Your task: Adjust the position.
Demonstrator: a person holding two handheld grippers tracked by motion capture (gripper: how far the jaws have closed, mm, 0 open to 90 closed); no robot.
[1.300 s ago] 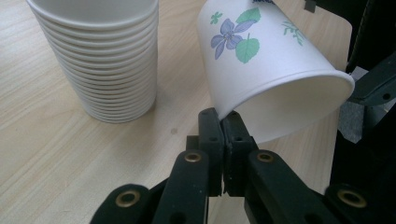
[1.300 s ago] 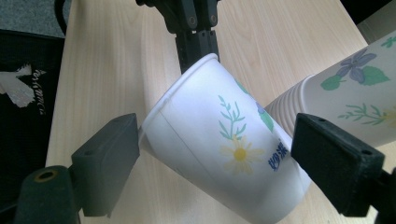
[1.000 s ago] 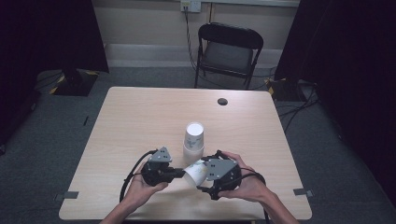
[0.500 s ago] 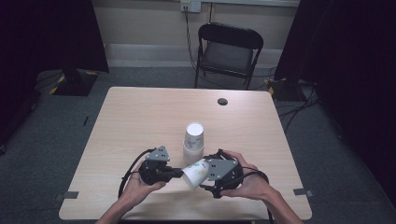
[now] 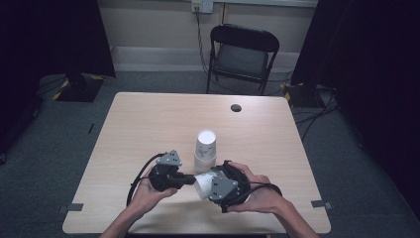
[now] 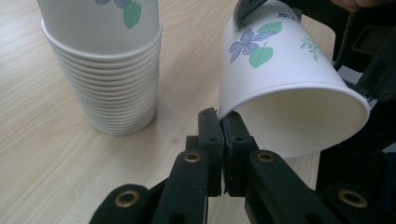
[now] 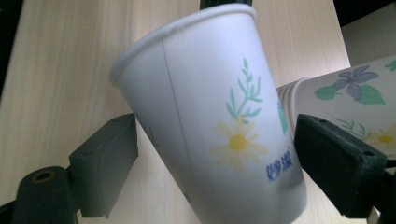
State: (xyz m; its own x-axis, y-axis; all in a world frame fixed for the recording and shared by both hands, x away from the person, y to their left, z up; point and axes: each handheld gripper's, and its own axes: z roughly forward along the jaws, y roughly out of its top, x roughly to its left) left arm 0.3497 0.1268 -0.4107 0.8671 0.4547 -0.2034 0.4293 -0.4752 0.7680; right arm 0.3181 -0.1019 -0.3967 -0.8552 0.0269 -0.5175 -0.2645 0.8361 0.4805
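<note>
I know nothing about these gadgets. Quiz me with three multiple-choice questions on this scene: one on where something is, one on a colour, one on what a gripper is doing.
1. Where does the stack of paper cups stand?
A. On the chair
B. On the table, just beyond the grippers
C. On the floor

2. What colour is the flower beside the green leaf on the single cup?
A. Purple
B. Red
C. Black

3. How are the left gripper jaws?
A. Wide open
B. Closed on the cup's rim
C. Holding a cable

Answers: 1 B, the high view shows it on the table. 2 A, seen in the left gripper view. 3 B, the pads pinch the rim there.
</note>
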